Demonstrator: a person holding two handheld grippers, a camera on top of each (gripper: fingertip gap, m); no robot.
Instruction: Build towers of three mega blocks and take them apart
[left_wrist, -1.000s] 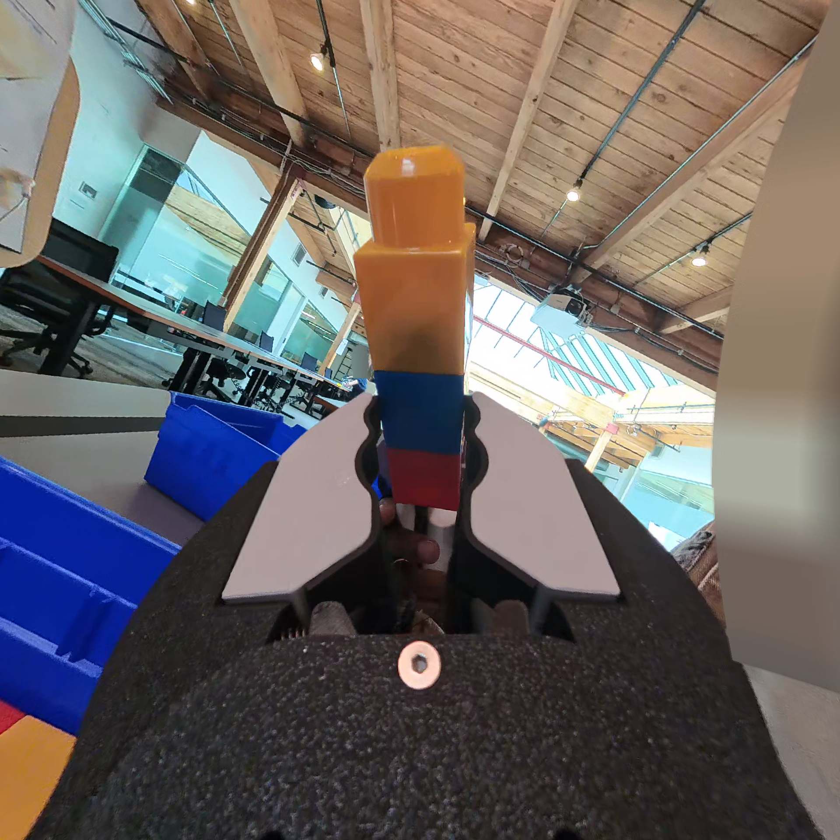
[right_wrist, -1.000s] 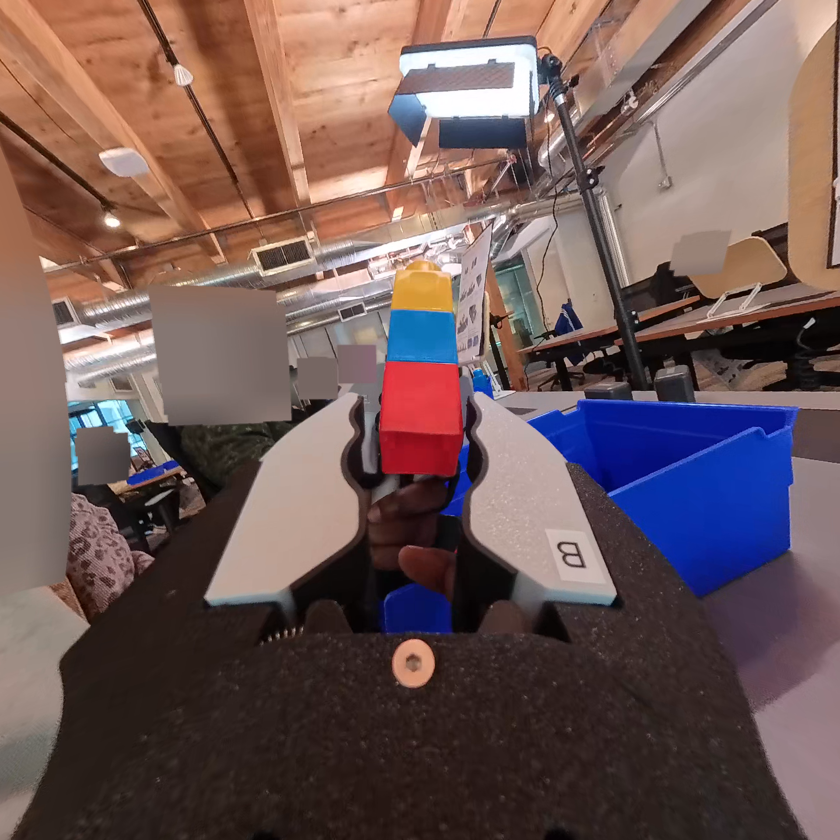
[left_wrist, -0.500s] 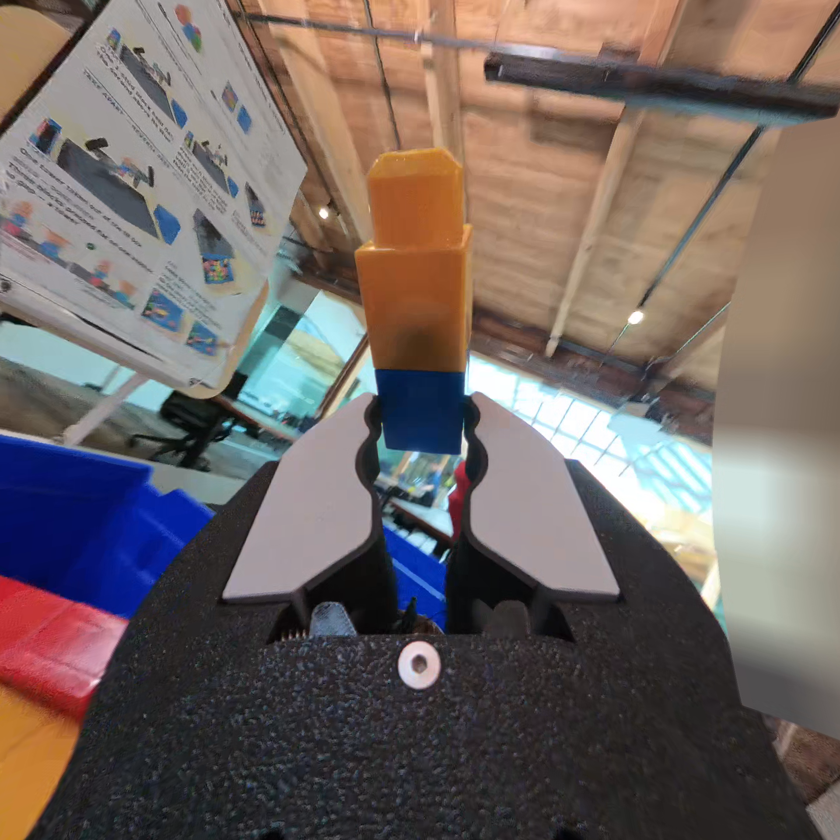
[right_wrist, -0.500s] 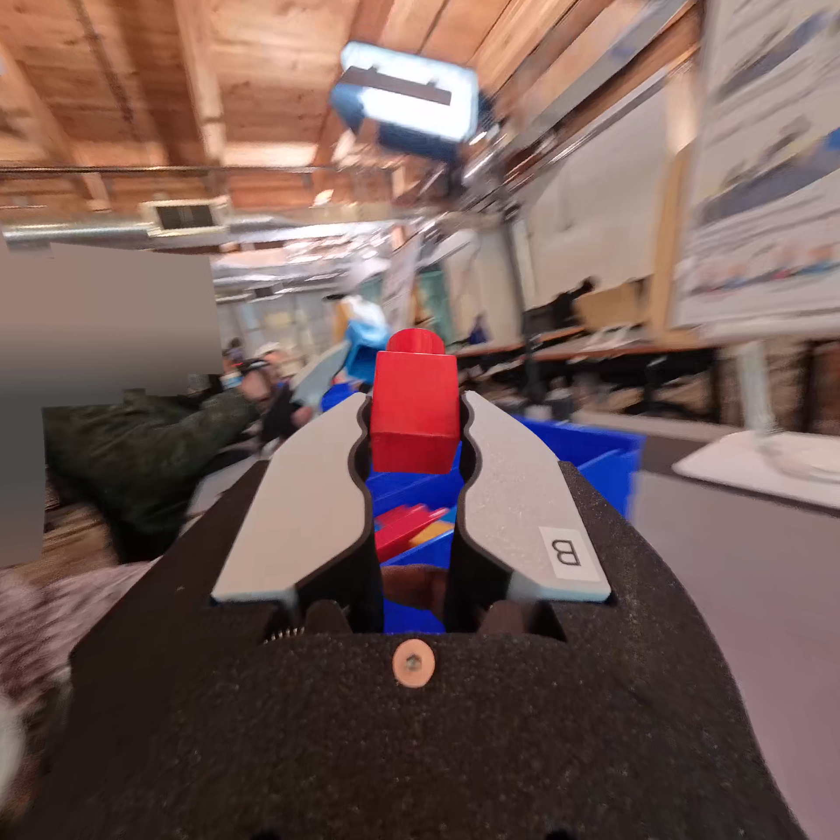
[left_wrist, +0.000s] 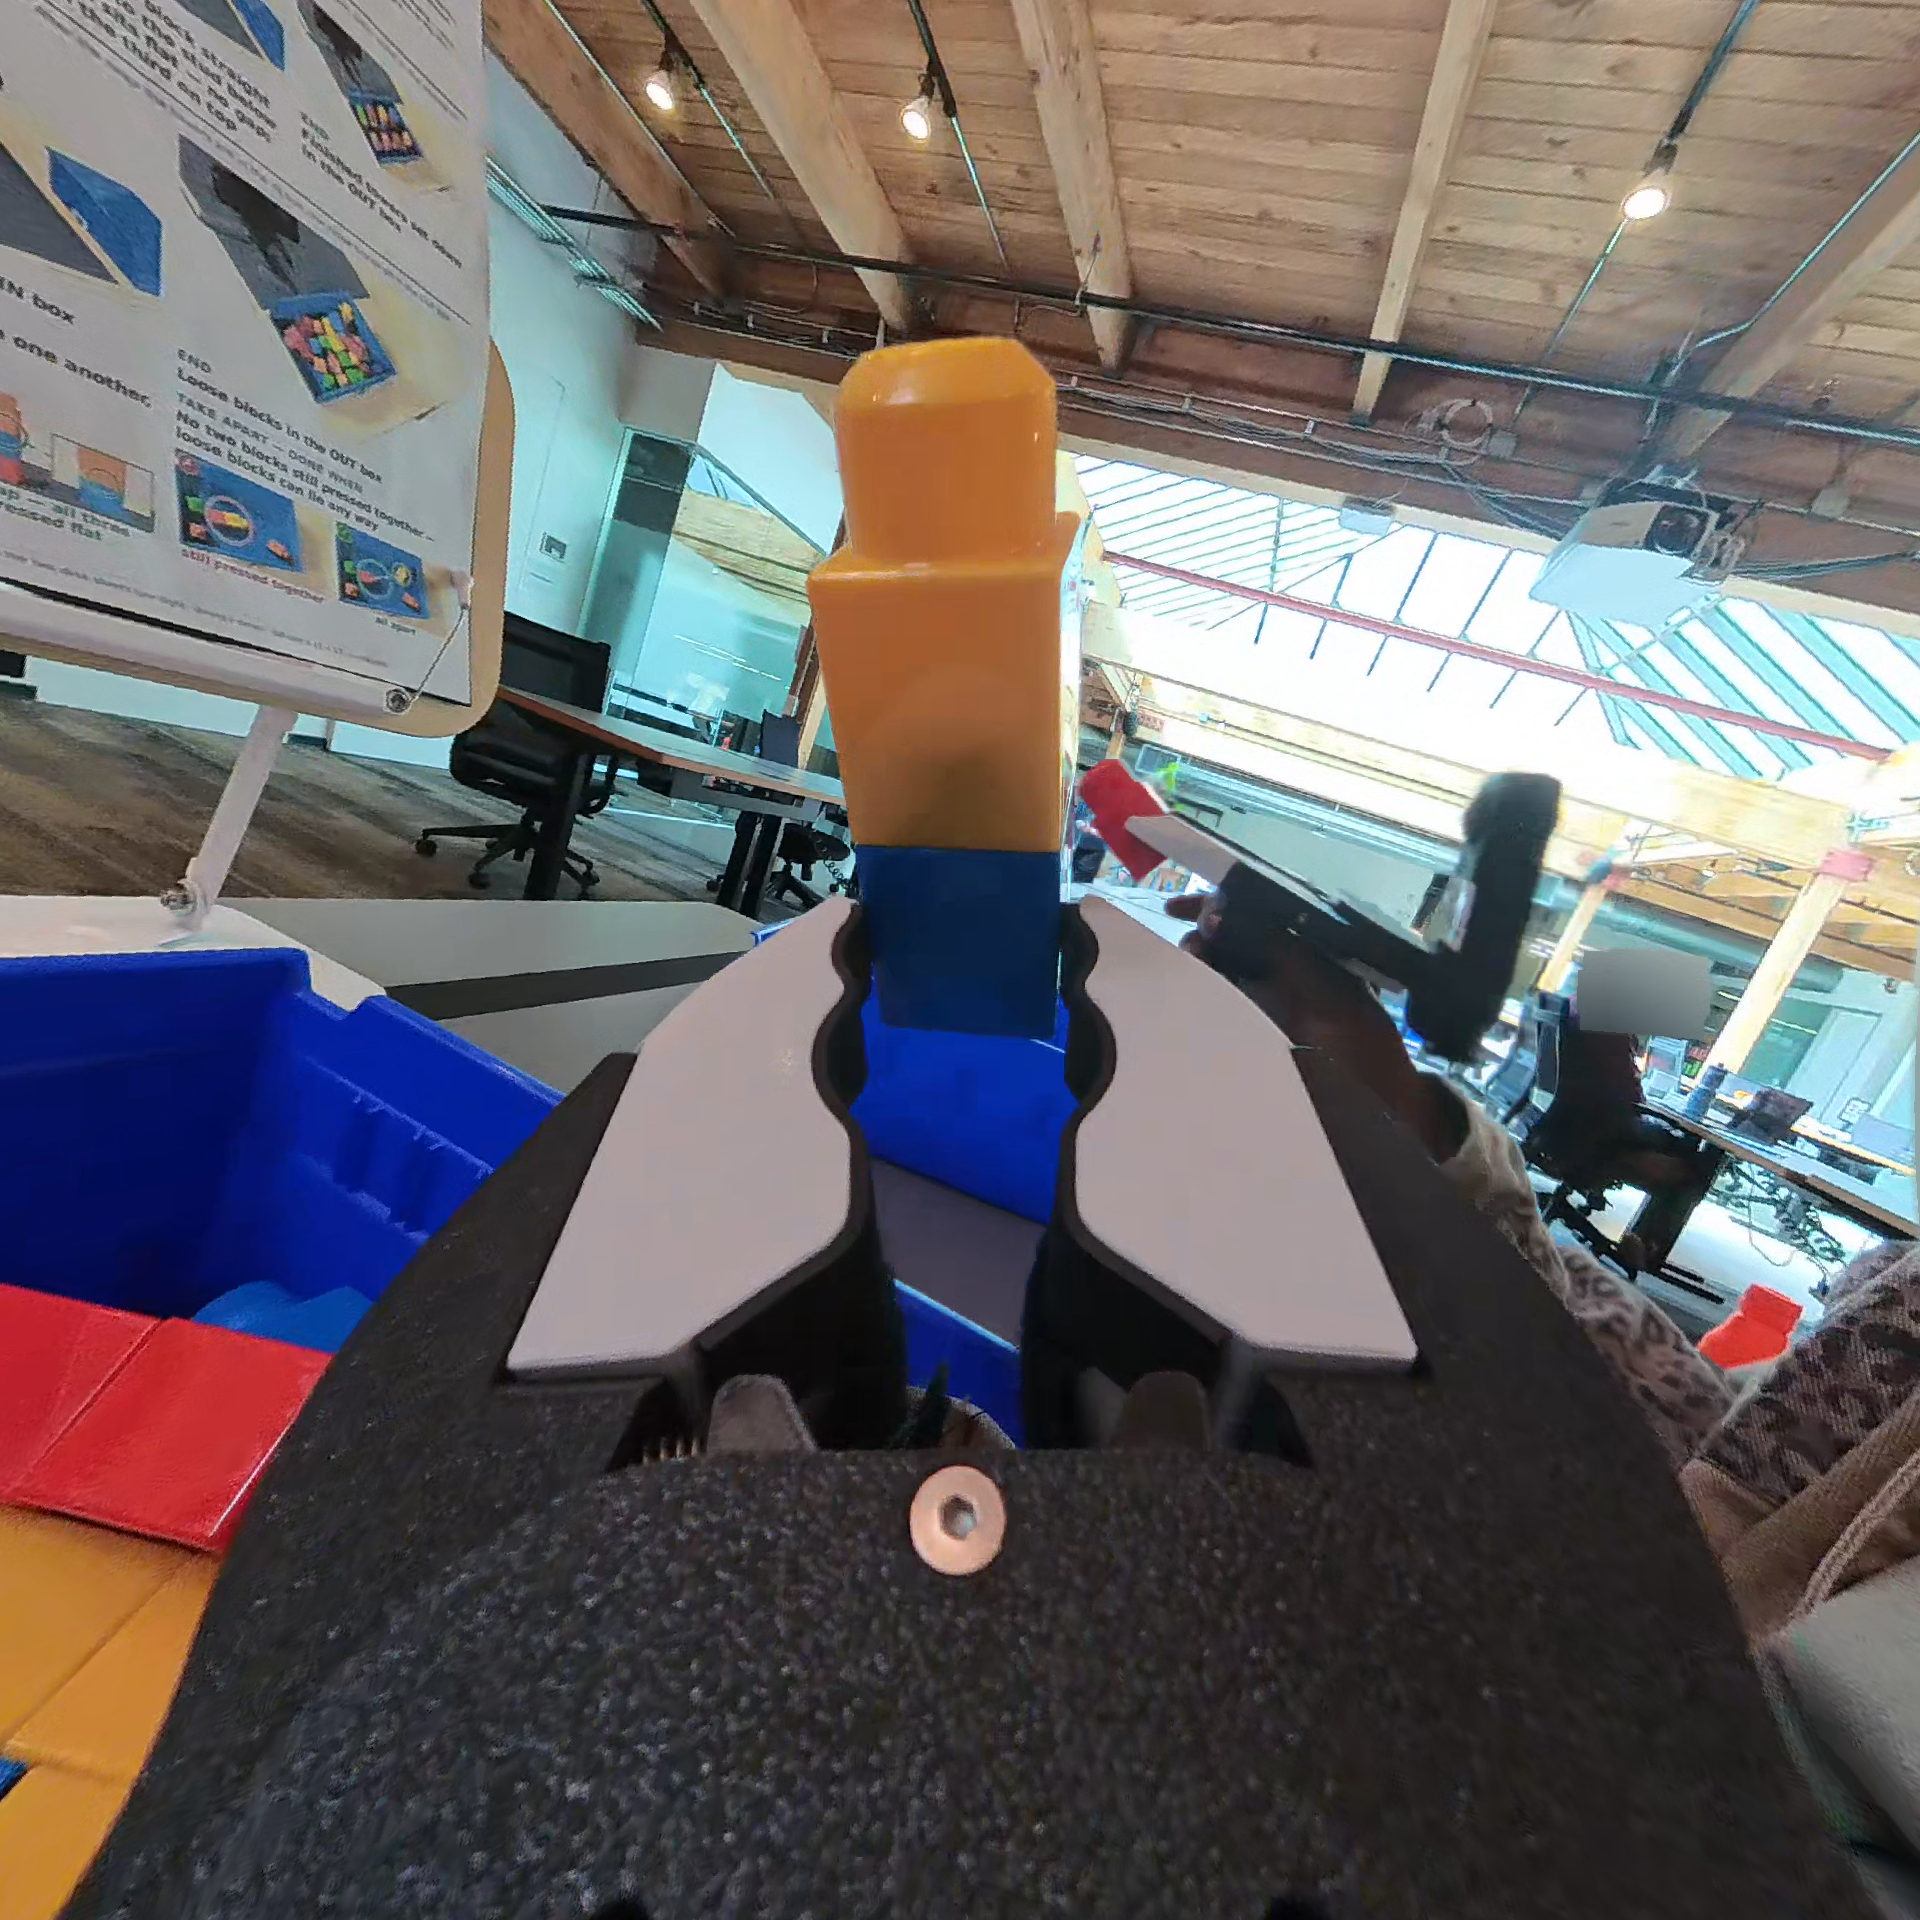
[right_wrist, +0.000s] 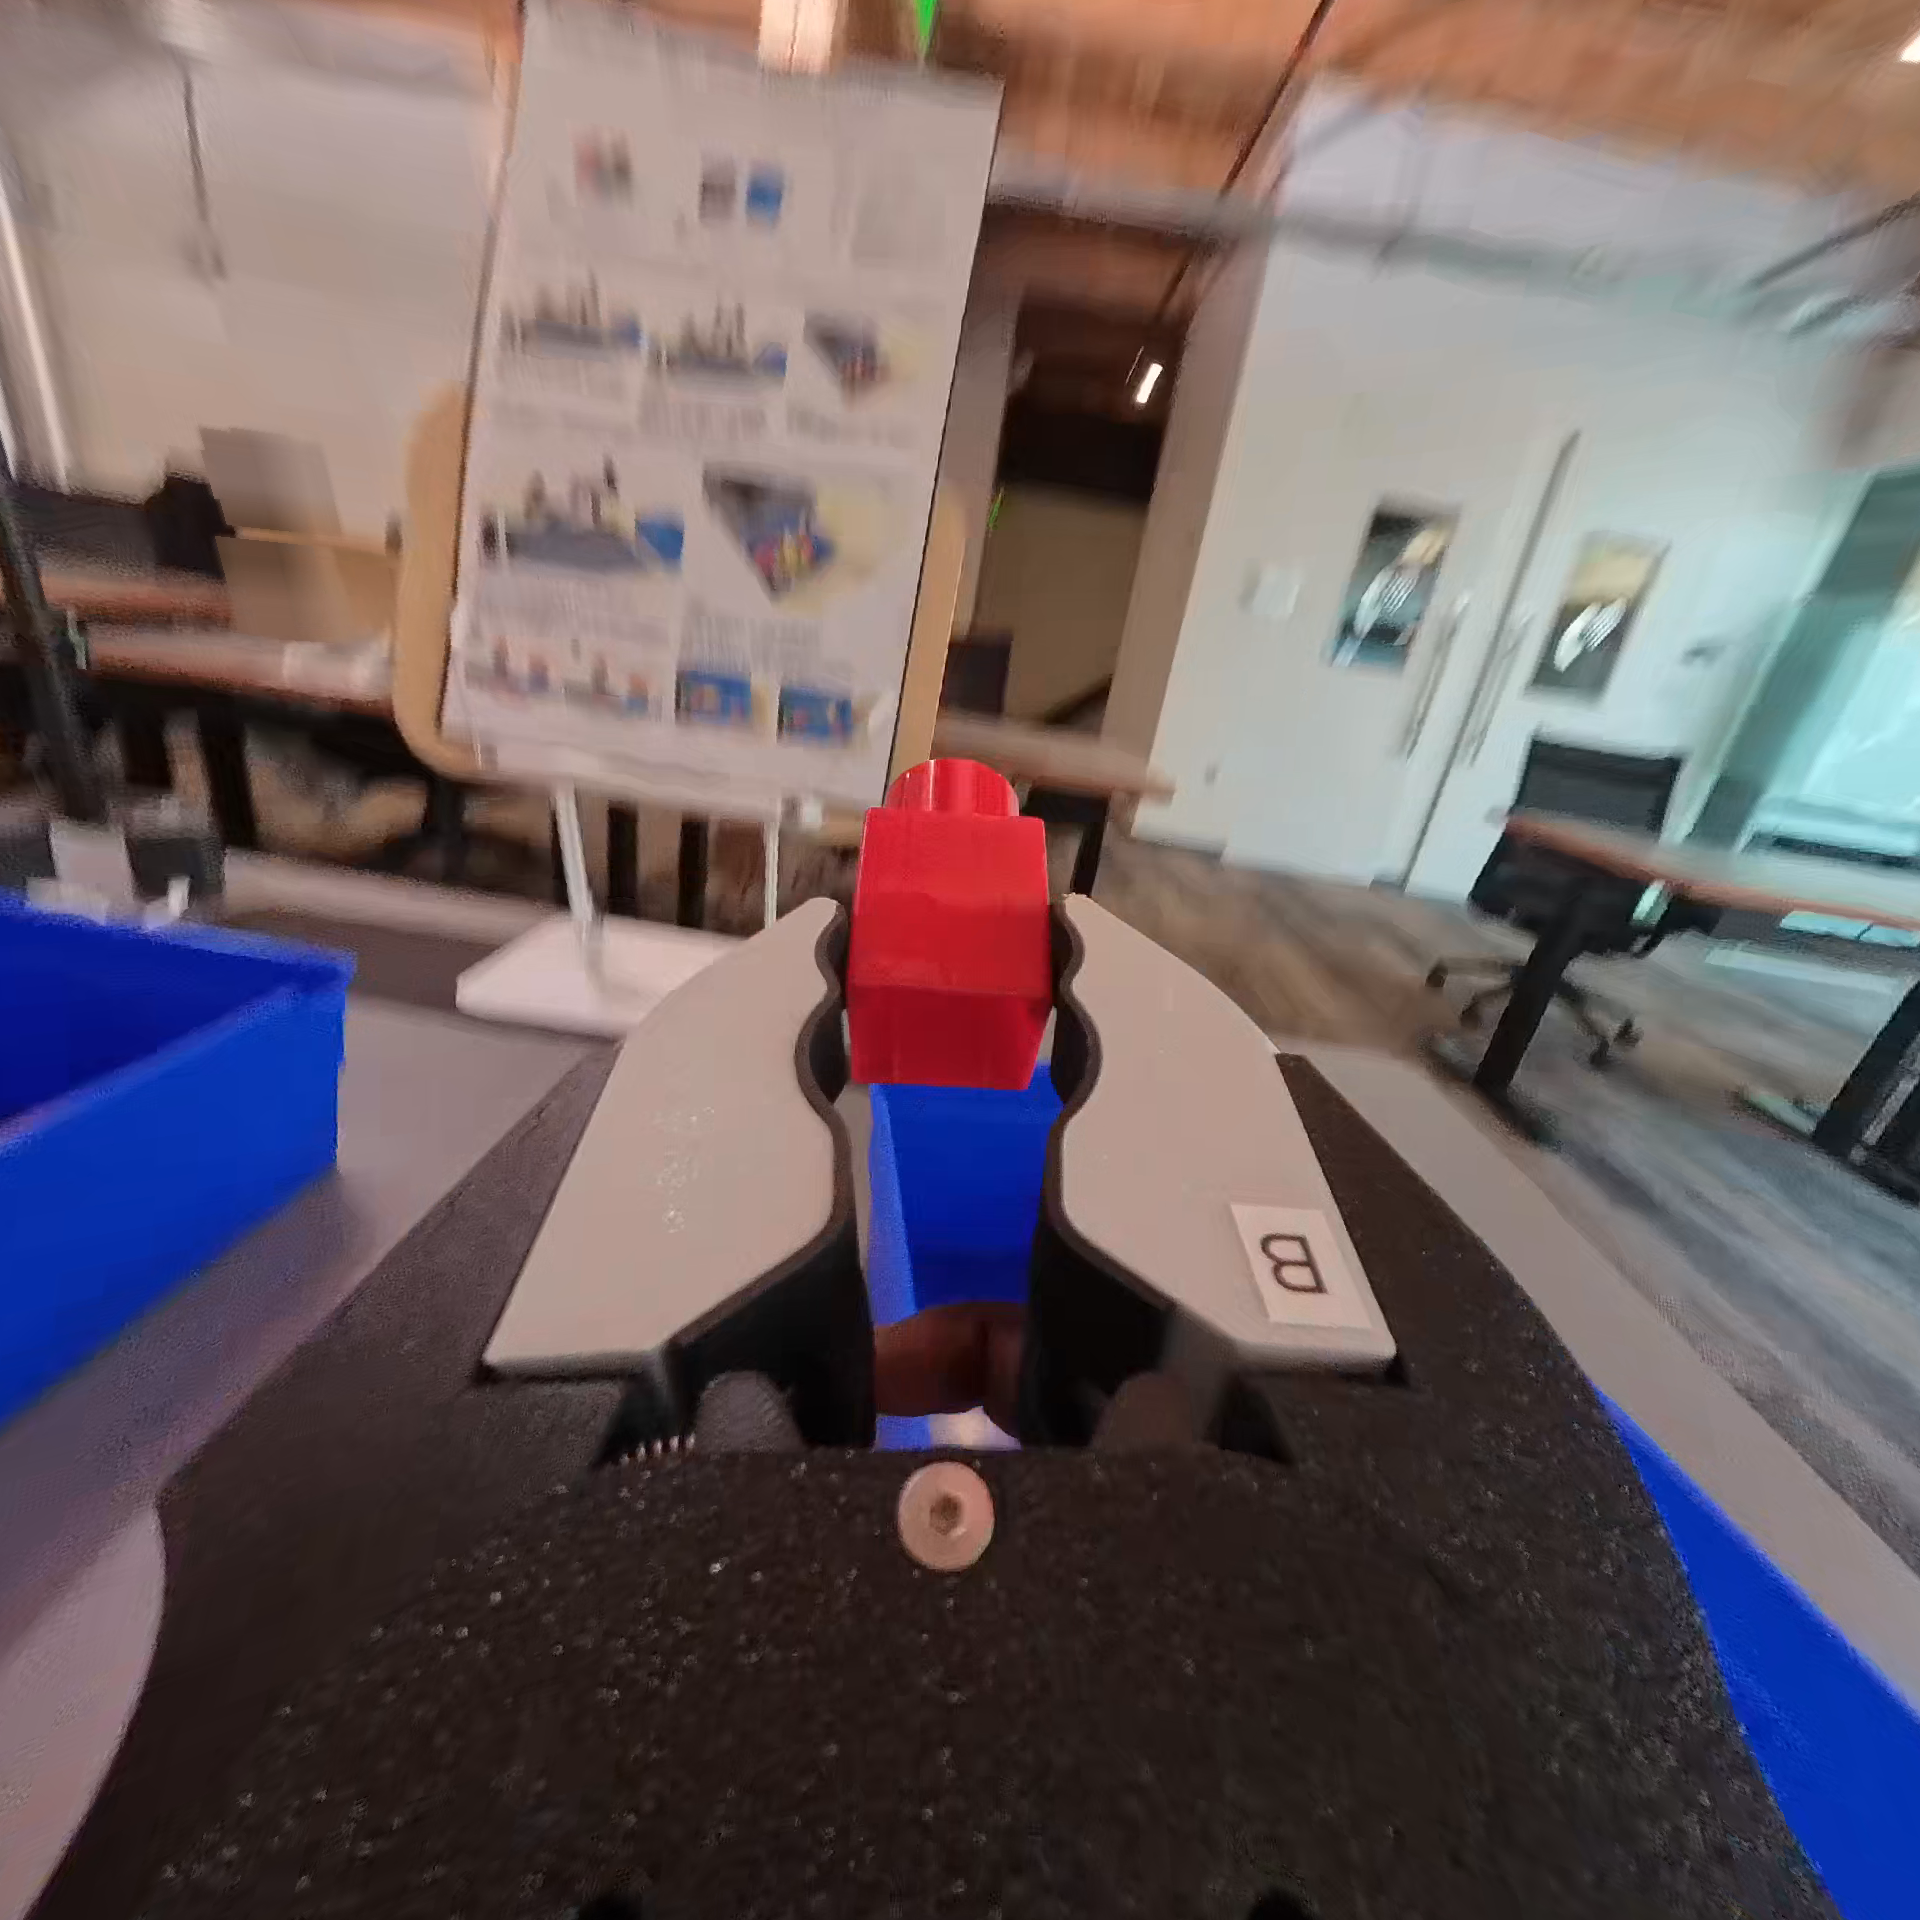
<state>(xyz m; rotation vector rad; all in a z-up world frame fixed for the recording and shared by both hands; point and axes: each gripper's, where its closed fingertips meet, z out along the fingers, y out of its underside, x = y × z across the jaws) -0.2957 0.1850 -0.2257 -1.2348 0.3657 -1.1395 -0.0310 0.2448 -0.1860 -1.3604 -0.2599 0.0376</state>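
Observation:
My left gripper (left_wrist: 961, 940) is shut on a blue block (left_wrist: 961, 940) with an orange block (left_wrist: 940, 665) pressed on top of it; the pair points up and away. My right gripper (right_wrist: 948, 982) is shut on a single red block (right_wrist: 948, 951), stud pointing away. The right gripper also shows far off in the left wrist view (left_wrist: 1299, 883), with the red block (left_wrist: 1117, 810) at its tip. Both are held in the air above the grey table (right_wrist: 436, 1081).
A blue bin (left_wrist: 156, 1101) at lower left holds red (left_wrist: 156, 1423) and orange (left_wrist: 62, 1662) blocks. Another blue bin (right_wrist: 156, 1101) is at the left of the right wrist view. An instruction board on a stand (right_wrist: 717, 416) stands behind the table. A person's sleeve (left_wrist: 1766, 1403) is at right. One gripper's finger ends stand about 30 cm off the other's.
The three-block tower has come apart: the red block left the blue one and went off with my right gripper. Both grippers swung apart and tilted lower, towards the bins.

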